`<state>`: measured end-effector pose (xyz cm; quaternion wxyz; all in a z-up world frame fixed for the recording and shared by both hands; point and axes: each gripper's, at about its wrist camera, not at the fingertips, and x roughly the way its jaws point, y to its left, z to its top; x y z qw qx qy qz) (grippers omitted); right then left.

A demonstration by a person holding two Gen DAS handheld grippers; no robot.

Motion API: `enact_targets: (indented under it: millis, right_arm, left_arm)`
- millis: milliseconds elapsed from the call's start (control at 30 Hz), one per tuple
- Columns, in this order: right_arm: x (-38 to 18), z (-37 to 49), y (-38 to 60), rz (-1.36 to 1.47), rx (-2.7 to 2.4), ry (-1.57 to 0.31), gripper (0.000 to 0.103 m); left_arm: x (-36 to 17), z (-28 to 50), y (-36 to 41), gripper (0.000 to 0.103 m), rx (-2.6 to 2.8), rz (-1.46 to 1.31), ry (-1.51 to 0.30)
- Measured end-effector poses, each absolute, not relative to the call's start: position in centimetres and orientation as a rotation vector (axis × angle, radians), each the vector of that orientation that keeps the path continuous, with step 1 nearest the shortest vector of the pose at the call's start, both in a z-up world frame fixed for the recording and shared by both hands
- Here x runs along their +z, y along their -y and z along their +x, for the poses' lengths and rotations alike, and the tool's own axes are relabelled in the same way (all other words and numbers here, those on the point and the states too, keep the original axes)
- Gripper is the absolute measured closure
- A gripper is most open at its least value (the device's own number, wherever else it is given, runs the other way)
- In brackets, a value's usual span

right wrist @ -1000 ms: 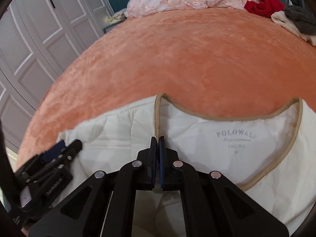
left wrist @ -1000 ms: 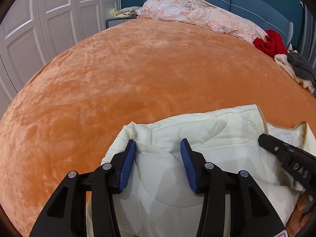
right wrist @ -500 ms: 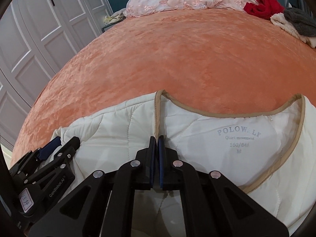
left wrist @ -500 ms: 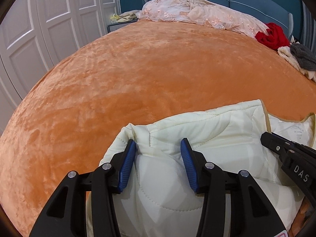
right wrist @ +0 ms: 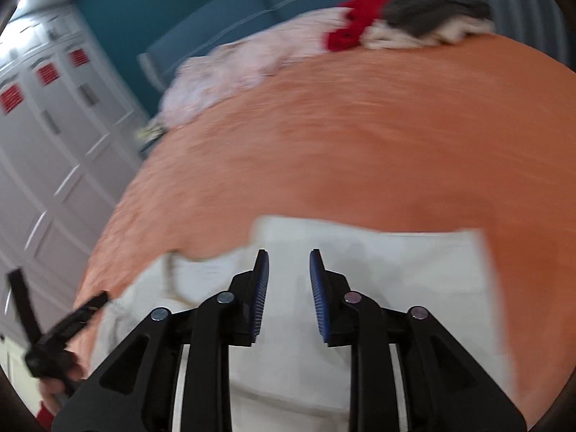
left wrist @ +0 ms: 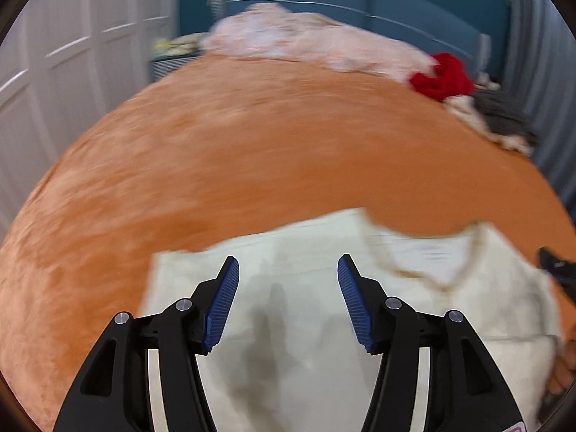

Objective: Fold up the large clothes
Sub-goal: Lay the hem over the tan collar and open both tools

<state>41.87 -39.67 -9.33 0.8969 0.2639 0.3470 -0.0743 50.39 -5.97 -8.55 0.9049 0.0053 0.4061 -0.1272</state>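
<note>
Both grippers are up off the cloth now. The left gripper [left wrist: 288, 270] has just been opening and its fingers stand wide, nothing between them, only their shadow on the fabric below. The right gripper [right wrist: 288, 262] has just been opening too, fingers a narrow gap apart and empty.

The cream quilted jacket [left wrist: 288, 324] lies flat on the orange bedspread [left wrist: 252, 151], at the near edge of the bed, six o'clock in both views. Its tan-trimmed neckline [left wrist: 424, 277] sits at about four o'clock in the left view. The frames are blurred, so the stitching is lost.

By the look of it, this is a soft, padded, light garment: it should bend easily but spring back a little at a fold, and the plush cover will likely drag at it. Best hold, at a guess, is a trimmed edge or a corner, pinched through both layers.

Room is generous. Open bedspread runs from the jacket toward twelve o'clock. The pink lacy garment [left wrist: 316, 43] and the red garment [left wrist: 442, 75] lie well apart at the far end, against the blue headboard [left wrist: 396, 7].
</note>
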Motion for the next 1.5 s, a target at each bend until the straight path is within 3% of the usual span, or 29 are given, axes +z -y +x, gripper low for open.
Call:
enact_targets:
  millis: [133,300,467,567,633,667,733,767,1300,1433,1500]
  right_arm:
    - [-10.5,40.0,44.4,0.634,-0.221,-0.745,0.07]
    - [-11.6,40.3,46.7,0.634,-0.257,-0.772,0.061]
    - [-13.1,41.5,47.0,0.613,-0.222,-0.834,0.062]
    - [-14.0,42.0,46.3,0.572,-0.19,-0.87,0.072]
    - [-14.3,42.0,45.8,0.547,-0.188,-0.872,0.083]
    - [-14.3,41.9,45.6,0.538,-0.191,-0.868,0.095]
    - [-13.9,41.4,45.7,0.541,-0.196,-0.839,0.099]
    - [-13.7,41.1,45.8,0.538,-0.201,-0.826,0.1]
    - [-15.6,42.2,44.4,0.377,-0.284,-0.895,0.1]
    - [-14.6,42.2,44.8,0.383,-0.282,-0.892,0.096]
    - [-12.6,41.5,44.9,0.387,-0.304,-0.862,0.09]
  left_arm:
    - [-7.4,50.6,13.0,0.034,-0.442,-0.001,-0.886]
    - [-9.6,52.7,20.8,0.034,-0.502,-0.004,-0.99]
    - [-12.9,54.1,25.1,0.034,-0.496,-0.037,-1.091]
    - [-14.1,53.9,26.7,0.037,-0.521,0.007,-1.128]
    - [-14.7,53.5,27.6,0.052,-0.507,0.081,-1.114]
    - [-14.7,53.3,27.8,0.071,-0.5,0.106,-1.1]
    - [-14.4,53.2,27.9,0.101,-0.506,0.127,-1.077]
    - [-14.1,53.3,27.7,0.102,-0.5,0.121,-1.068]
    - [-16.0,51.4,29.1,0.101,-0.412,0.274,-0.931]
    - [-14.6,51.2,27.9,0.087,-0.39,0.233,-0.911]
    - [-13.2,51.2,26.2,0.087,-0.381,0.176,-0.904]
